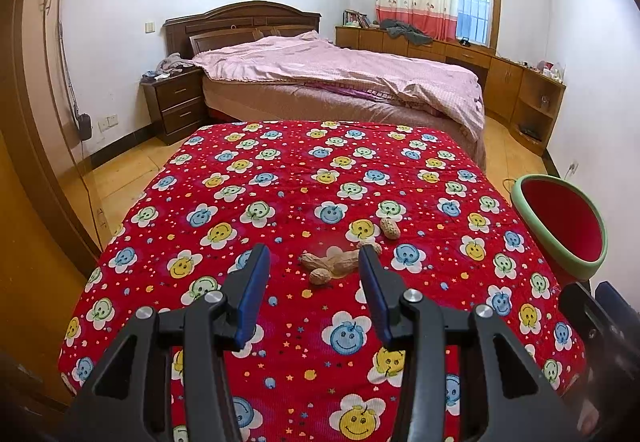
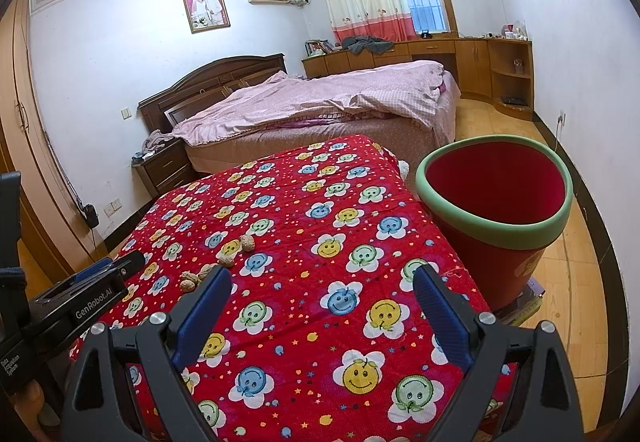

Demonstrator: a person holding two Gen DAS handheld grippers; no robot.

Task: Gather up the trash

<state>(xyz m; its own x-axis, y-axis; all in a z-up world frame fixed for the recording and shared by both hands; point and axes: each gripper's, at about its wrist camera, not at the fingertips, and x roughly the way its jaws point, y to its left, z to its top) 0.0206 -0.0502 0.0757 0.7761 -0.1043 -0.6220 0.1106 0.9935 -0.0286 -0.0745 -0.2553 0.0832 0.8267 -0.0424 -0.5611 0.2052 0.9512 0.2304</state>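
Observation:
Several peanut shells [image 1: 330, 264] lie on a table under a red smiley-flower cloth [image 1: 304, 182]; one more peanut [image 1: 390, 228] sits a little farther right. My left gripper [image 1: 314, 262] hovers open just short of the cluster, nothing between its blue pads. A red bin with a green rim [image 1: 560, 226] stands off the table's right edge. In the right wrist view the same bin [image 2: 496, 198] is close at right, and the shells [image 2: 224, 262] lie at left. My right gripper [image 2: 322, 288] is wide open over the cloth [image 2: 320, 242], empty. The left gripper's body [image 2: 80, 302] shows at left.
A bed with a pink cover [image 1: 340, 70] stands beyond the table, with a dark nightstand [image 1: 176, 106] to its left. Wooden cabinets [image 1: 500, 70] line the right wall under a curtained window. A wooden wardrobe [image 1: 24, 162] fills the left side. A cable [image 2: 568, 254] trails over the floor by the bin.

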